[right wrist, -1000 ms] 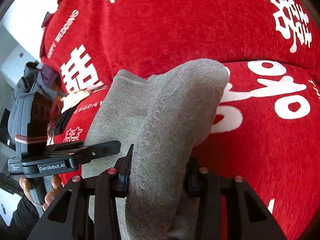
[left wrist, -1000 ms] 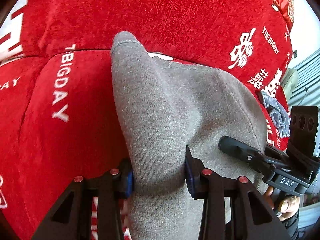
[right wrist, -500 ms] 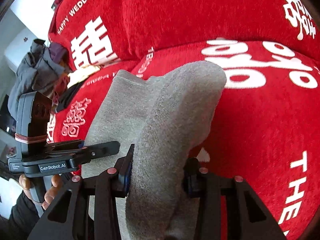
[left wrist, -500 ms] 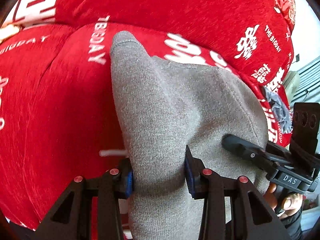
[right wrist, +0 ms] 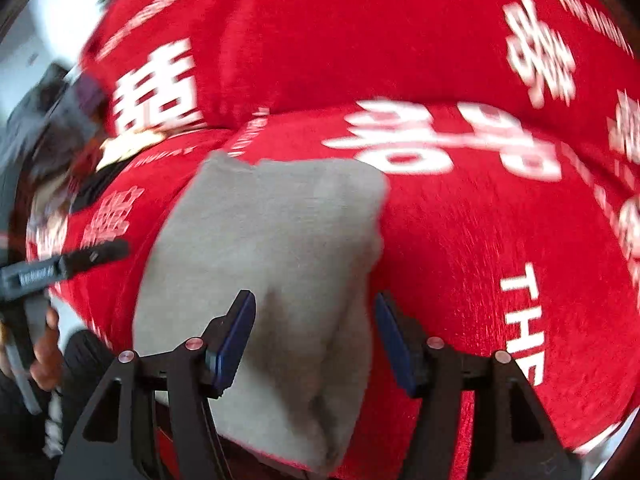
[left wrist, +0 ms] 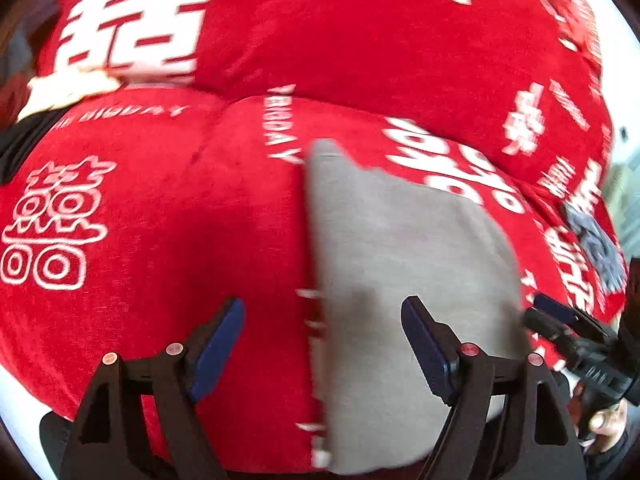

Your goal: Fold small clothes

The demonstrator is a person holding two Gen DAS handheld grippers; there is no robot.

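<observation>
Left gripper [left wrist: 322,332]: jaws have just been opening and now stand wide, released; the blue pads [left wrist: 218,346] touch nothing, and the left edge of the grey garment [left wrist: 400,280] runs between them, the right pad over the cloth, the left pad over bare red fabric. Right gripper [right wrist: 316,338]: jaws have likewise just been opening, released; the folded grey garment [right wrist: 272,248] lies between the pads with a visible gap on each side, though motion blur makes the gap at the left pad hard to judge. The garment lies flat on the seat of a red sofa cover [left wrist: 160,240] printed with white characters and lettering, its far edge towards the backrest, one corner raised at the upper left. In the left wrist view the other gripper shows at the right edge, with a hand [left wrist: 604,424] on its handle. Dark clothes [right wrist: 48,120] lie heaped at the sofa's left end in the right wrist view. Both views are blurred.
</observation>
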